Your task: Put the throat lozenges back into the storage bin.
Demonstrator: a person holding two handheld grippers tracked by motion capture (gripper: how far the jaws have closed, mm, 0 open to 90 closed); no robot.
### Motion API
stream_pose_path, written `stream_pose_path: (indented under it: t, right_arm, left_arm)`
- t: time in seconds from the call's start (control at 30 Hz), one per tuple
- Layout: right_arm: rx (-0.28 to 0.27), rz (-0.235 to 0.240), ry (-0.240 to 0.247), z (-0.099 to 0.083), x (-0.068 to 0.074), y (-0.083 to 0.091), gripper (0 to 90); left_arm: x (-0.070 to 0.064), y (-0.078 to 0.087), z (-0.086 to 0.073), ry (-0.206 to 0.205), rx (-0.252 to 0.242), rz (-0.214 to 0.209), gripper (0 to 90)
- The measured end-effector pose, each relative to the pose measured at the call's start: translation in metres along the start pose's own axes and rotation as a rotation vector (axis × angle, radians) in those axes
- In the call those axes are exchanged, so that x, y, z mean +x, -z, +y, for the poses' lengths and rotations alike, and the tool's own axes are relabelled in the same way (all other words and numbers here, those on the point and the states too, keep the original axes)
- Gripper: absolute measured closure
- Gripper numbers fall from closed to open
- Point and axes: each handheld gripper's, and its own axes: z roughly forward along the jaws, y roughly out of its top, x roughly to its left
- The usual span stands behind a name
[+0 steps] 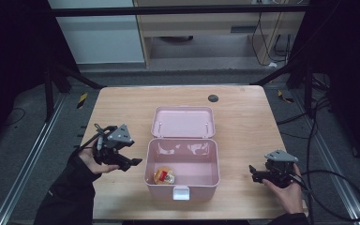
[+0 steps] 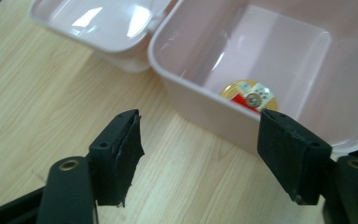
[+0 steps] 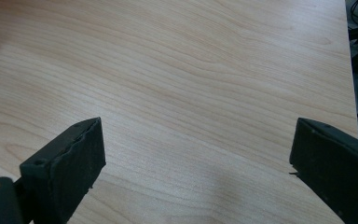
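Your left gripper (image 1: pixel 132 161) hovers just off the left wall of the pink box (image 1: pixel 152 157), jaws spread wide with nothing between them, and your right gripper (image 1: pixel 255 176) sits well apart from the box on the right side of the table (image 1: pixel 243 117), jaws equally spread over bare wood. The box stands open near the middle of the table, its lid (image 1: pixel 183 122) folded back flat on the far side, and the round yellow-and-red packet (image 1: pixel 164 176) lies on the box floor in the near-left corner. That corner is what matters: the packet is to the right of your left gripper, just past the left wall and lower than the rim, so your left hand is clearly the nearer one. In the left gripper view you look across the near rim of the box (image 2: pixel 200 100) with the packet (image 2: pixel 250 95) showing just behind it, close to the right jaw. The packet looks round and flat, so I see no long axis to line up with. If you mean to take it, I judge you need to lift over the rim and come down steeply, since the wall blocks a level approach.
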Motion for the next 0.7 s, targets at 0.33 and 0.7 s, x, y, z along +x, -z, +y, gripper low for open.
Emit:
stream_pose_path:
  t: [0.33,0.7]
  right_arm:
    - [0.002,-0.017,-0.007,-0.002,-0.001,-0.001,3.3]
    - [0.005,-0.038,-0.03,-0.005,-0.005,-0.001,2.8]
  left_arm:
    - [0.01,-0.013,-0.05,0.198,-0.065,0.121,31.0]
    - [0.014,-0.034,-0.1,0.391,-0.104,0.266,27.0]
